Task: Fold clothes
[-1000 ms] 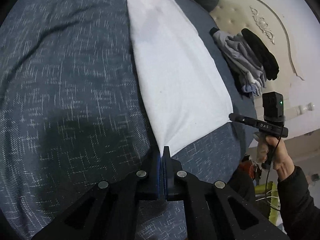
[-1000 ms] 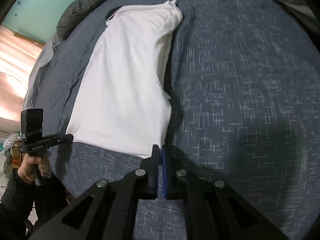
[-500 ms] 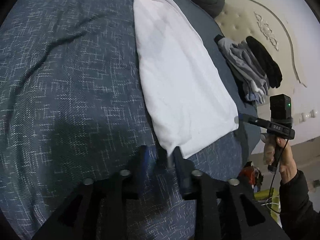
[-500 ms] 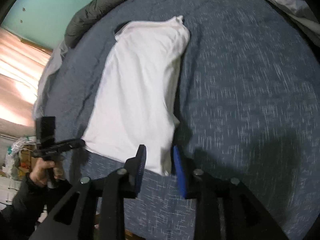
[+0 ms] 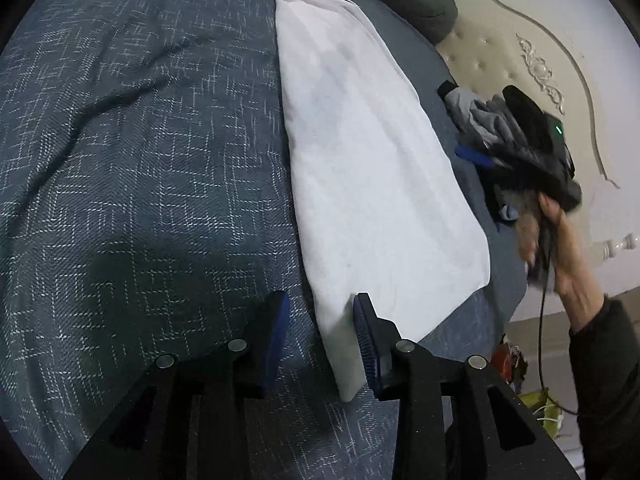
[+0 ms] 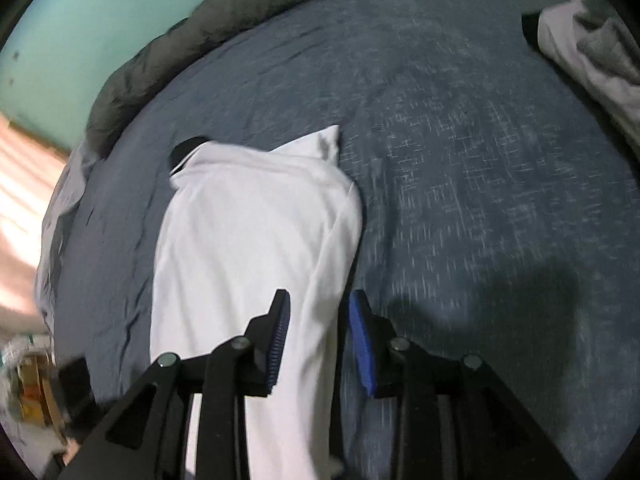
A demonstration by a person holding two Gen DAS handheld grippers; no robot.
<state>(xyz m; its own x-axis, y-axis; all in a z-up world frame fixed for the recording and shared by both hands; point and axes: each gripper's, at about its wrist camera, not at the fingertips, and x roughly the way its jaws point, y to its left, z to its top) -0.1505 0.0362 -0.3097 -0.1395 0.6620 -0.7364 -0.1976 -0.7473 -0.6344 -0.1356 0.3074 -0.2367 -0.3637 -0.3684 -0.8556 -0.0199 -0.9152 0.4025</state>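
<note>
We just let go of the white shirt (image 5: 372,184) on the bed (image 5: 140,200), both grippers (image 5: 320,312) (image 6: 318,312) spread open, so this fold looks done.

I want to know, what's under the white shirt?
The white shirt lies flat on the blue bedspread, which shows all around it. Anything beneath the shirt itself is covered.

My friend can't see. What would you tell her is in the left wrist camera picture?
A long white folded shirt lies on a dark blue bed cover, and the open left gripper sits around its near corner. On the right, a hand holds the other gripper near a pile of grey clothes.
</note>
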